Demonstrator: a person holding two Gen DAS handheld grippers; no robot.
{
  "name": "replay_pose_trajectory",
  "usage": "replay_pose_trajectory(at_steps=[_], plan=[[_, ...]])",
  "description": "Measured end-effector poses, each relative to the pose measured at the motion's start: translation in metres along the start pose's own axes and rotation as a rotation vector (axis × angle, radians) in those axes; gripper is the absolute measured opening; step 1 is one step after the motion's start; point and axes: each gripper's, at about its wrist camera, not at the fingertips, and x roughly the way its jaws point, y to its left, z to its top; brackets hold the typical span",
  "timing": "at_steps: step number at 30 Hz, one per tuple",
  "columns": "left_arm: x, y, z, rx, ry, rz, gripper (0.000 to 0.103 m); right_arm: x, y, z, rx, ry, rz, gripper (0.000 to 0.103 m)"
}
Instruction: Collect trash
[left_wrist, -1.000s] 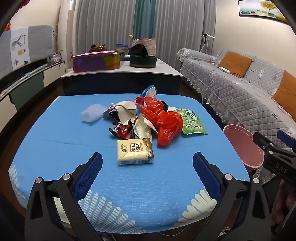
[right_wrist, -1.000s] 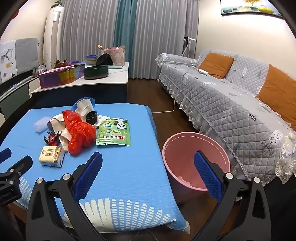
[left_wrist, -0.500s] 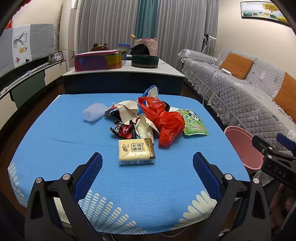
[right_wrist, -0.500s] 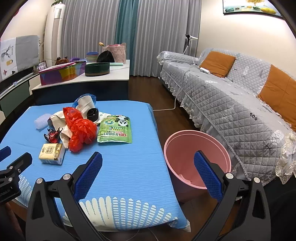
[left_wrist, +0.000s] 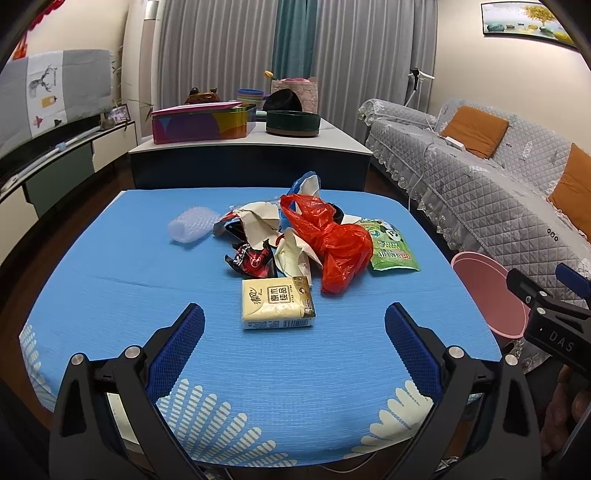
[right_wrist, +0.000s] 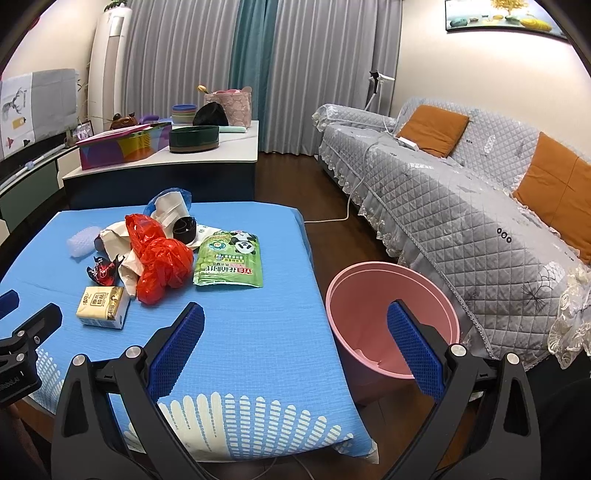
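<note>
A heap of trash lies mid-table on the blue cloth: a cream tissue pack, a red plastic bag, a green panda pouch, a black-red wrapper, torn white paper and a clear bubble-wrap roll. My left gripper hovers open just short of the tissue pack. In the right wrist view the right gripper stands open over the table's right edge, with the pink bin behind its right finger. The red bag and pouch lie ahead to its left.
A grey quilted sofa with orange cushions runs along the right, close behind the bin. A dark counter behind the table carries a colourful box and a green bowl. Dark wood floor lies between table and sofa.
Both grippers have edged slightly forward and the views have shifted a little; the trash pile looks a touch nearer. Both stay open and nothing was picked up.
</note>
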Motion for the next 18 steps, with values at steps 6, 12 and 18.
replay_pose_trajectory(at_steps=[6, 12, 18], plan=[[-0.0001, -0.0001, -0.0001, 0.000, -0.001, 0.000, 0.095, -0.0006, 0.0012, 0.0011, 0.002, 0.000, -0.001, 0.097], [0.0002, -0.0001, 0.0000, -0.001, -0.001, 0.000, 0.095, -0.0012, 0.0010, 0.0010, 0.001, -0.001, 0.000, 0.097], [-0.0011, -0.0003, 0.0010, 0.002, -0.001, 0.000, 0.095, -0.0021, 0.0038, 0.0032, -0.003, -0.002, 0.001, 0.097]])
